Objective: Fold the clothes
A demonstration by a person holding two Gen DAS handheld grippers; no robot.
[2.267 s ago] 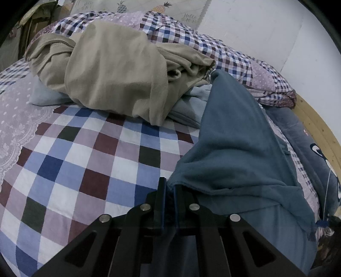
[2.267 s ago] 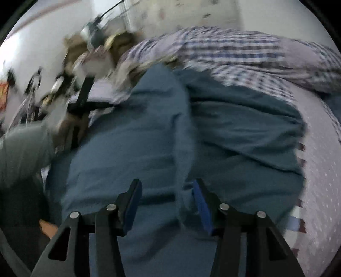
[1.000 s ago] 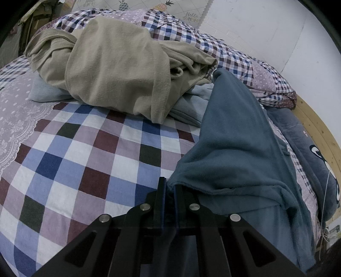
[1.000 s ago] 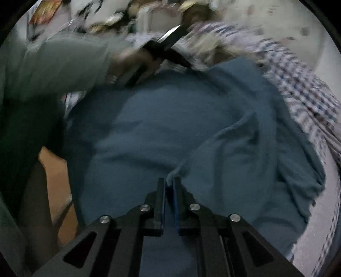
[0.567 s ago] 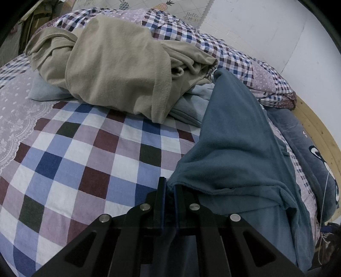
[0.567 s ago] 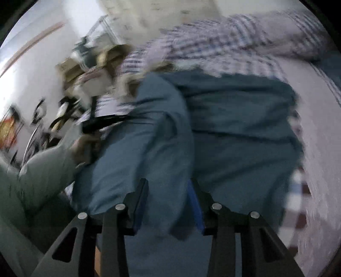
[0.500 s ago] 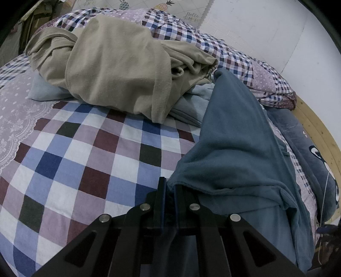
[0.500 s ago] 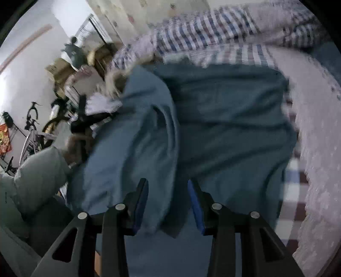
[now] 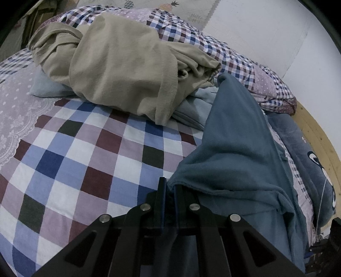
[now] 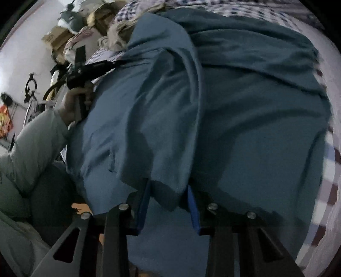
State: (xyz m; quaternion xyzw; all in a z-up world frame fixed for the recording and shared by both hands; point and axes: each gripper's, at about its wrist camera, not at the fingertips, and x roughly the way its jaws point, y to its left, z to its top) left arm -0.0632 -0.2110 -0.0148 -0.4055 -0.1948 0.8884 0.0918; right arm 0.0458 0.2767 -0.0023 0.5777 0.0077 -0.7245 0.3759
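Blue garment (image 9: pixel 234 149) is a soft, slightly fuzzy piece of teal-blue cloth with a stitched hem, and it lies on the checked bedcover (image 9: pixel 85 159), folded over itself with several loose creases. In the right wrist view the same garment (image 10: pixel 234 127) fills almost the whole picture; a long fold runs down its middle and a darker layer lies at the far side.

The left gripper (image 9: pixel 168 191) has its jaws pressed together on a hemmed corner of the blue garment, at the edge nearest the camera. The right gripper (image 10: pixel 168 191) has its jaws apart by a moderate gap, and a hanging fold of the blue garment sits between them; I cannot tell if the pads touch it.

Beyond the blue garment, a beige garment (image 9: pixel 123 68) lies crumpled on top of a pale blue cloth (image 9: pixel 191 108). On the wall behind the bedcover there is a poster (image 9: pixel 191 12) with pineapples and small writing, too small to read. A person's hand (image 10: pixel 74 102) with a grey sleeve (image 10: pixel 36 144) holds the left gripper's handle.
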